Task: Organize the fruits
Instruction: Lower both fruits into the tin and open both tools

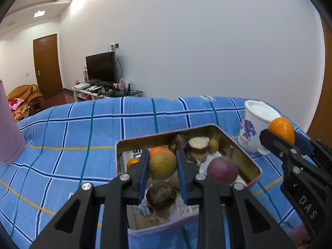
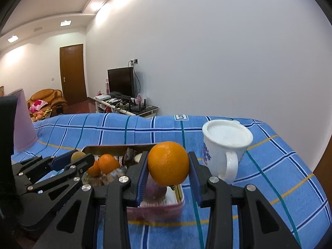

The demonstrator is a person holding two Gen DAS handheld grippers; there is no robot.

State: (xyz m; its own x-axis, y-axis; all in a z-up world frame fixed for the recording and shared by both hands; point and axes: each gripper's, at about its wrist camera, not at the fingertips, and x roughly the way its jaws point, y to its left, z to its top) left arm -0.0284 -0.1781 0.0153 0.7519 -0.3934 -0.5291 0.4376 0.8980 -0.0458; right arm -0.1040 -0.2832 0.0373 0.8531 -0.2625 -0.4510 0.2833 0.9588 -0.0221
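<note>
Far left, at nine o'clock, a pink cone-shaped thing (image 1: 9,124) stands on the blue checked cloth (image 1: 83,128) that covers the table. Moving right, the left gripper (image 1: 162,164) is clenched around a greenish-brown fruit (image 1: 162,164), blue pads (image 1: 143,172) pressing both sides, held up above the open tin (image 1: 242,151). Inside the tin: a dark brown fruit (image 1: 161,195) at six o'clock, a purple one (image 1: 222,170) toward the right wall, small oranges (image 1: 132,162) at the left, and a jar-like thing at the back that I can't make out.

Over to the right gripper (image 2: 168,167): it's grasping an orange (image 2: 168,163), squeezed between both pads, also clear of the tin's near-right corner. At two o'clock from it stands a white mug (image 2: 225,145) with a blue pattern, just beside the tin.

So both hands are carrying fruit, picked and lifted, and I'd say the sorting step is under way. Where each fruit belongs isn't plain; the mug looks a likely spot for the orange. The next move calls for carrying each fruit steadily over its place and lowering before the pads let go, since round fruit will roll on that cloth.
</note>
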